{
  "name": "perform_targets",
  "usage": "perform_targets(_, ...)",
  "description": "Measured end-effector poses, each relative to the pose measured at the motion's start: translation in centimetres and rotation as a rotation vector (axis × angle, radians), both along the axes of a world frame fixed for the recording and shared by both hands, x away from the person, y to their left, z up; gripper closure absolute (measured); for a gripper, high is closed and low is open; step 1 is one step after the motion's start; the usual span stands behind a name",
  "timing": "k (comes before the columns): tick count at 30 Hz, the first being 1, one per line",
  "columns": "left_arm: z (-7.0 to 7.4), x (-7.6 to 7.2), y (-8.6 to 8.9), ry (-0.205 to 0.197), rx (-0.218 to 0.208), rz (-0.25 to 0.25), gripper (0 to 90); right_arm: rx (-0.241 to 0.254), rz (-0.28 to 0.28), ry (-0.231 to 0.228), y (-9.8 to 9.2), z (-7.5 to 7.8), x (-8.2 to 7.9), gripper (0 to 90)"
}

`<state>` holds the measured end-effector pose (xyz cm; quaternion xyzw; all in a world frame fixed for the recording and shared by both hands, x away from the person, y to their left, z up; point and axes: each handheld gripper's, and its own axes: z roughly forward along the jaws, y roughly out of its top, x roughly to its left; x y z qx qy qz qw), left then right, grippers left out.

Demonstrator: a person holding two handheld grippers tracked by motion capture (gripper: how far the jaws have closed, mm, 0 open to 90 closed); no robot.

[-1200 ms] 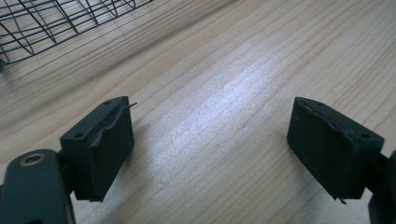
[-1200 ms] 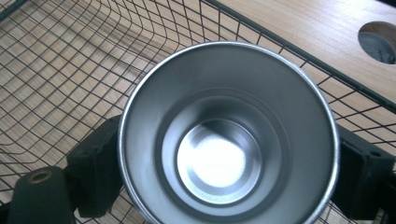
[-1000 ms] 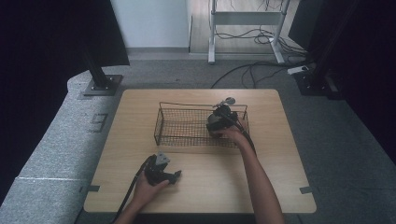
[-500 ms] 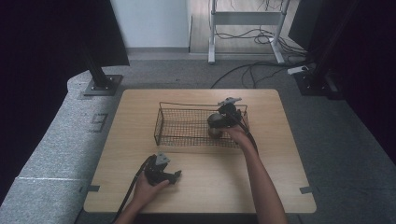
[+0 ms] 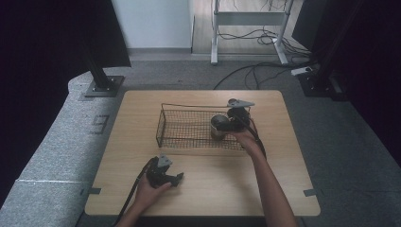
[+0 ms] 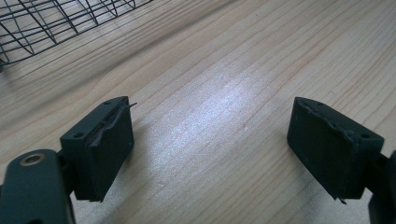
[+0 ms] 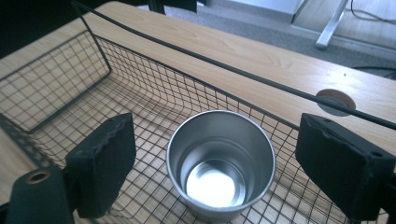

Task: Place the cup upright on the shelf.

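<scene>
One steel cup [image 7: 219,163] stands upright in the right end of the wire basket [image 5: 184,127] on the table [image 5: 283,189], shiny, empty, mouth up. Right hand-held gripper [image 7: 219,158] gapes wide around it, apart from it; left hand-held gripper [image 6: 210,144] gapes wide over bare wood.

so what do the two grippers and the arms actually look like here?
Both grippers are black. The left gripper and right gripper each carry a grey three-cornered plate on top and trail a black cable. Their fingers are blocky black pads with small screw holes; a brass-coloured ring sits on the body behind. The forearms are bare, no sleeves or gloves visible.
</scene>
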<state>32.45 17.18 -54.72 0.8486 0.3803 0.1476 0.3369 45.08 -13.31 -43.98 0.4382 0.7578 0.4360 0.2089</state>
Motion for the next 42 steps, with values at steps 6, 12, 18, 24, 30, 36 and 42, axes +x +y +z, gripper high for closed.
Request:
perform_targets(6, 0.0, 0.0, 0.0, 0.000, 0.000, 0.000, 14.5, 0.034, 0.025, -0.041, -0.7, 0.4, -2.2, 13.2)
perform_targets(12, 0.0, 0.0, 0.0, 0.000, -0.001, 0.001, 14.5, 0.056, 0.059, -0.070, -1.6, 0.1, -4.6, 15.3)
perform_targets(18, 0.0, 0.0, 0.0, 0.000, -0.002, 0.000, 14.5, 0.075, 0.073, -0.084, -2.8, -0.6, -7.2, 15.7)
perform_targets(24, 0.0, 0.0, 0.0, 0.000, -0.002, 0.000, 14.5, 0.079, 0.087, -0.089, -3.9, -1.7, -9.9, 15.6)
perform_targets(30, 0.0, 0.0, 0.0, 0.000, -0.001, 0.000, 14.4, 0.080, 0.084, -0.079, -5.4, -3.0, -12.4, 15.6)
perform_targets(36, 0.0, 0.0, 0.0, -0.001, -0.002, 0.001, 14.5, 0.078, 0.070, -0.046, -6.6, -5.2, -14.2, 15.6)
perform_targets(42, 0.0, 0.0, 0.0, -0.001, -0.002, 0.001, 14.5, 0.070, 0.077, 0.009, -7.2, -7.5, -15.2, 15.4)
